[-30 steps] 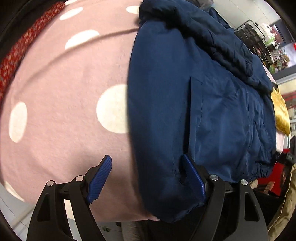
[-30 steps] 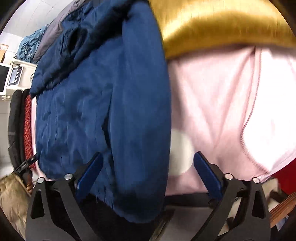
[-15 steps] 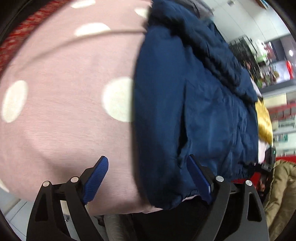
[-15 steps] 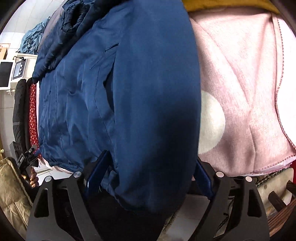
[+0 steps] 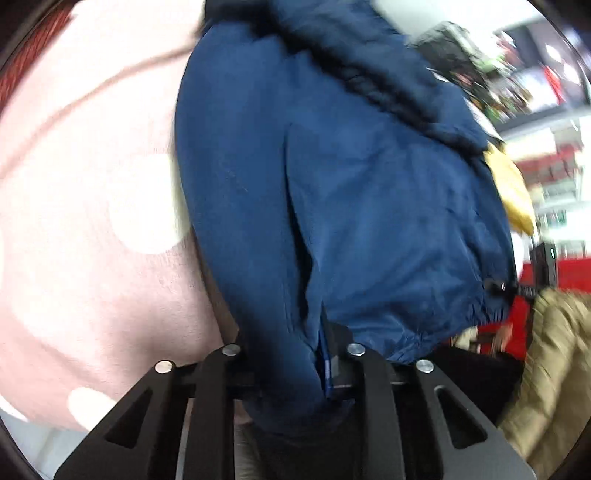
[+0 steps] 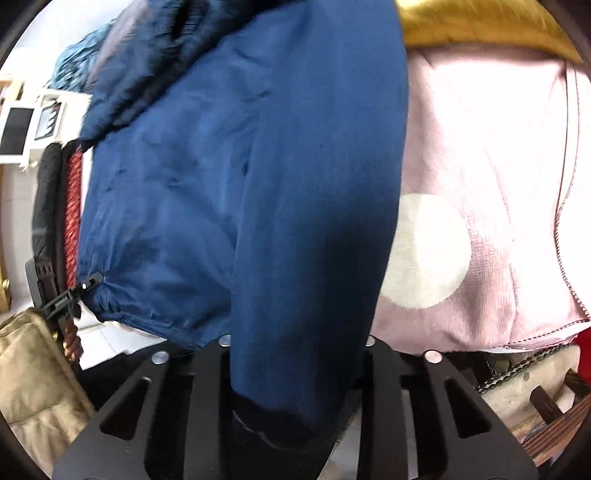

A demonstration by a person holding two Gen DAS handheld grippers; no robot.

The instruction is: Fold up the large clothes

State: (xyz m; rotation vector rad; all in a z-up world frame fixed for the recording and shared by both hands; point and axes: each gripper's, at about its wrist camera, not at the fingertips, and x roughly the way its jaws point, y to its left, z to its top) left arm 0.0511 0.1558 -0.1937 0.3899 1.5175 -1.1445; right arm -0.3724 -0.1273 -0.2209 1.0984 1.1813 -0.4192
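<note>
A pink blanket (image 5: 85, 206) with white dots is spread beneath the navy jacket (image 5: 369, 206), which lies on it. Beside the jacket a yellow cloth (image 6: 480, 26) is seen. Jacket folds are gripped by the closing left claw (image 5: 291, 354) and the closing right claw (image 6: 299, 343).

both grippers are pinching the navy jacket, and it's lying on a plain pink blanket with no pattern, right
Not quite: the pink blanket is not plain, it has large white dots, clear in both wrist views. The rest holds: the left gripper and right gripper are each closing on a fold of the navy jacket lying on it.
</note>
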